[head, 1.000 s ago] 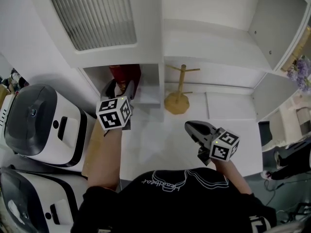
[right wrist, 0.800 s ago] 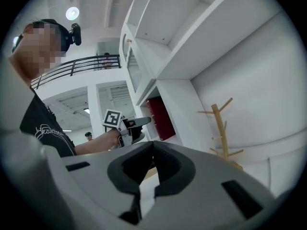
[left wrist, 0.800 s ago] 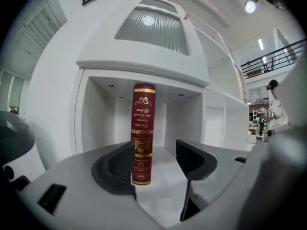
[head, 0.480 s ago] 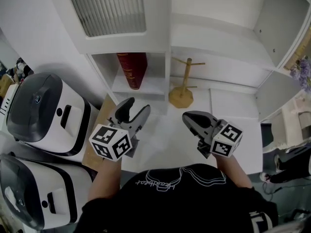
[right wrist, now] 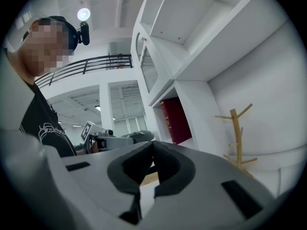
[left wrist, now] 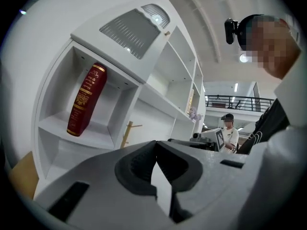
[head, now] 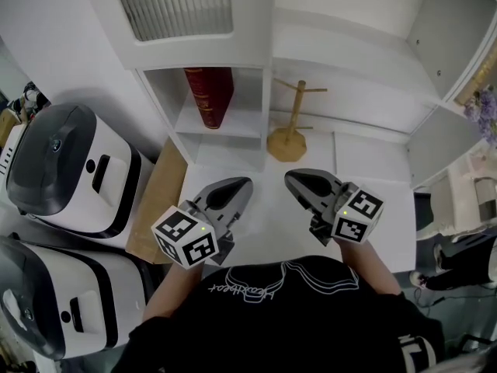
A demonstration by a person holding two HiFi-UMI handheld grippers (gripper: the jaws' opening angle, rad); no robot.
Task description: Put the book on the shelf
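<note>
The dark red book (head: 208,95) stands upright in the lower left shelf compartment (head: 225,123), leaning slightly, and nothing touches it. The left gripper view shows the book (left wrist: 86,99) up at the left, and the right gripper view shows the book (right wrist: 175,119) inside the same opening. My left gripper (head: 237,189) hovers low over the white counter (head: 365,162), well short of the shelf, its jaws closed together on nothing. My right gripper (head: 297,183) hangs beside it, shut and empty.
A wooden peg stand (head: 287,138) sits on the counter right of the book's compartment. Two white-and-black appliances (head: 66,169) (head: 54,301) stand at the left beside a brown board (head: 155,208). A ribbed cabinet door (head: 175,6) is overhead. Another person (left wrist: 230,133) stands far off.
My left gripper has drawn back from the shelf toward the body, leaving the book standing there, and its jaws went from open to shut. The right gripper barely moved.
</note>
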